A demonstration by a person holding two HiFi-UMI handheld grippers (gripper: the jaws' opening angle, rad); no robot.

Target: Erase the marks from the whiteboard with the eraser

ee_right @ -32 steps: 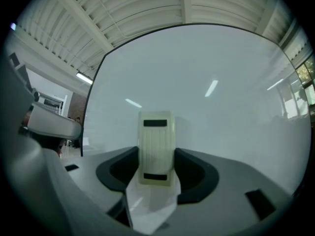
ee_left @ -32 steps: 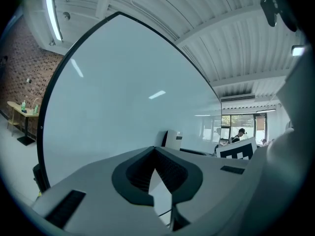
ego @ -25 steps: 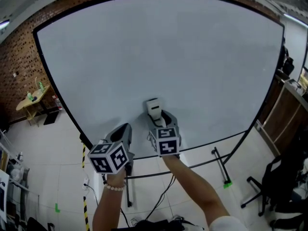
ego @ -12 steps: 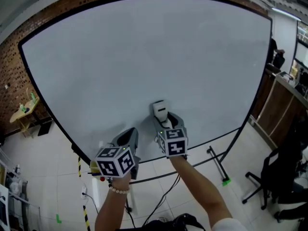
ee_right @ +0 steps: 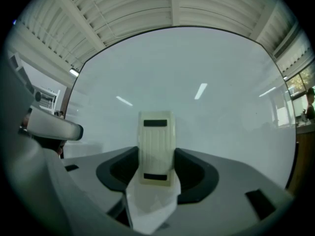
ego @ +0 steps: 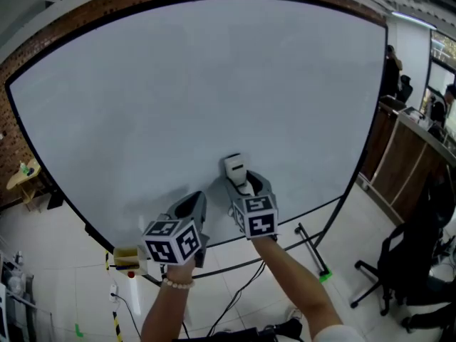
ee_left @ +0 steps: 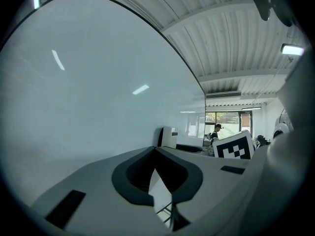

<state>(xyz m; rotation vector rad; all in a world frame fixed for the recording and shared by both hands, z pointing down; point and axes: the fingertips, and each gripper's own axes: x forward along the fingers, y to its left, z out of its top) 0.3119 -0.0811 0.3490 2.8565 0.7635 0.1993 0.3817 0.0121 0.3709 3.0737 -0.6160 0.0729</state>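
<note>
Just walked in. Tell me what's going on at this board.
A person stands at the whiteboard with a gripper in each hand. The right gripper is shut on the eraser, held up to the whiteboard's lower middle. The left gripper is shut and empty, just beside it. No marks show on the whiteboard.

The left forearm and right forearm reach forward, side by side. The left tool is empty, with its jaws closed tip to tip. The right tool sits slightly higher and further forward, jaws clamped on the eraser, which projects past the tips.
</note>
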